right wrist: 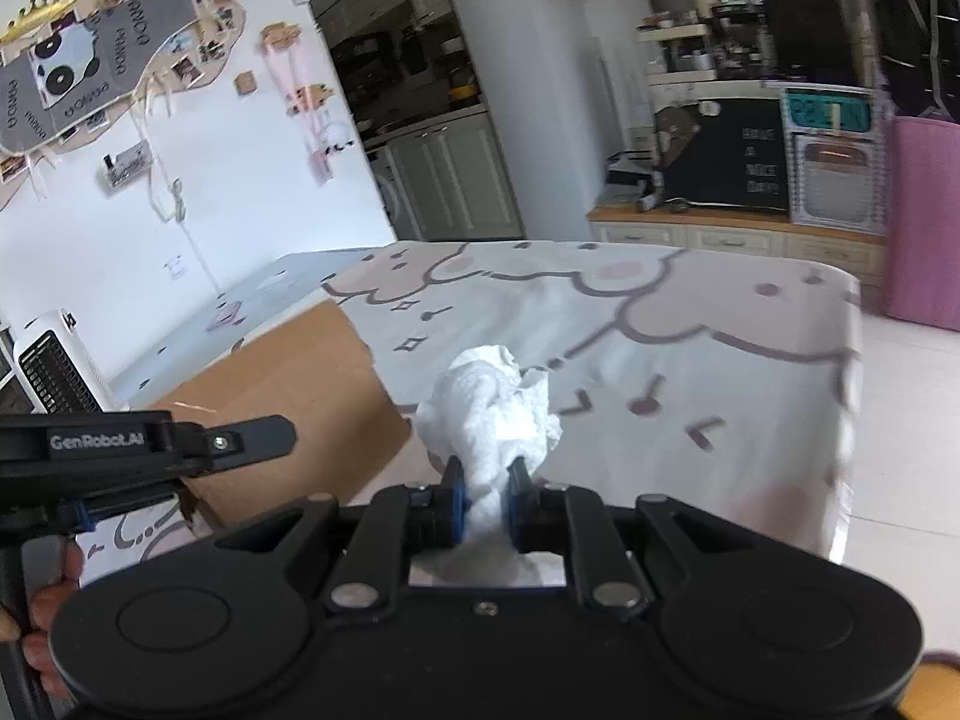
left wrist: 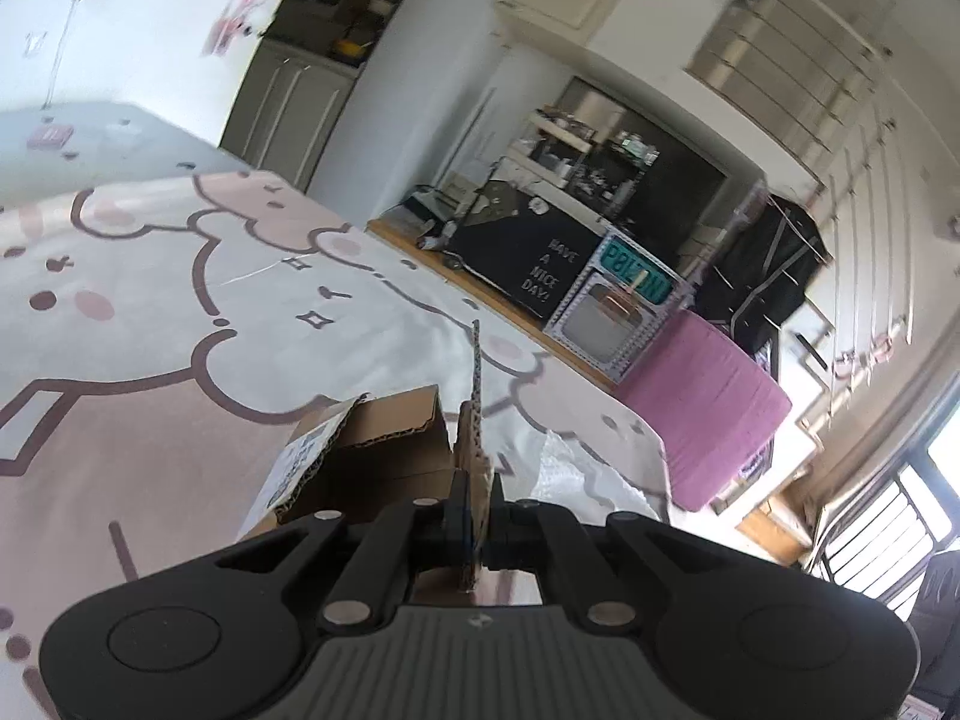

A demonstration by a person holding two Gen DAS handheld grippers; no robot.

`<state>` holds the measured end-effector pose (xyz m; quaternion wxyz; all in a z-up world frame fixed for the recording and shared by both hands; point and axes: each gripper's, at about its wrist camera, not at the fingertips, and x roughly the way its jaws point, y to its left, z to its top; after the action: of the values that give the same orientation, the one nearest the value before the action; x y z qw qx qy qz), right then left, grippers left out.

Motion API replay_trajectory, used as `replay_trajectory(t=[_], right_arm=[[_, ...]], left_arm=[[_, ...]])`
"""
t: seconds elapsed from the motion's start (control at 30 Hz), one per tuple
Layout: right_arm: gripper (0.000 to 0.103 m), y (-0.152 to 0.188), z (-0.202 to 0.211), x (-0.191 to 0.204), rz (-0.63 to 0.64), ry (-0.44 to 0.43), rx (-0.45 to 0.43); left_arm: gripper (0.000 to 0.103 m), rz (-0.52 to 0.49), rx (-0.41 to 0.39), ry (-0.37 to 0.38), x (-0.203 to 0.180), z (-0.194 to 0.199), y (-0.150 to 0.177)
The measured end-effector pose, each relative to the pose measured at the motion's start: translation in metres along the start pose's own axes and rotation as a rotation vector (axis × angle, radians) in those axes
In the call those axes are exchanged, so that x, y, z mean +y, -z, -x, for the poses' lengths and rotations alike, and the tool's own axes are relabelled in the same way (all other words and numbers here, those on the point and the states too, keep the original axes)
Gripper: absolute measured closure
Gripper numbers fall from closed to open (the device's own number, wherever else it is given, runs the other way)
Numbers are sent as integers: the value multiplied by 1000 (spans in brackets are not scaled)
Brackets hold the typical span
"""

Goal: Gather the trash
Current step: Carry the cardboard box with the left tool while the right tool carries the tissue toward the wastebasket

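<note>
My left gripper [left wrist: 478, 510] is shut on the edge flap of a brown cardboard box [left wrist: 384, 450] and holds it over the table. The box has a white label on its side. In the right wrist view the same box [right wrist: 288, 396] shows at the left, with my left gripper [right wrist: 180, 450] on it. My right gripper [right wrist: 485, 501] is shut on a crumpled white tissue [right wrist: 492, 414] and holds it above the table, just right of the box.
The table is covered by a white and pink cartoon cloth [right wrist: 660, 348]. A crinkled clear plastic sheet [left wrist: 576, 480] lies beside the box. A pink bin [left wrist: 708, 402] stands on the floor past the table's edge. A white heater [right wrist: 54, 366] stands at the left.
</note>
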<state>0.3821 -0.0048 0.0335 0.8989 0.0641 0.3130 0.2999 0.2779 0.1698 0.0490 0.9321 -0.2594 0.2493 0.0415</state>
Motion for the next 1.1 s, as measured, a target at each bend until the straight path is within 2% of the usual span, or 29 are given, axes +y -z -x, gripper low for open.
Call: replay_trajectory(t=[0.27,0.5,1.1], right_arm=[[89,33,72,-11,-29,70,-72],[89,56,130,-23,-58,122,-119],[89,100,243,-85,-119,291,-205]], left_arm=[[102,-118,-34,34,-38,44,36],[102,-166,-27,74,-69,69,69],[102,-369,48,179,-167,76,134]])
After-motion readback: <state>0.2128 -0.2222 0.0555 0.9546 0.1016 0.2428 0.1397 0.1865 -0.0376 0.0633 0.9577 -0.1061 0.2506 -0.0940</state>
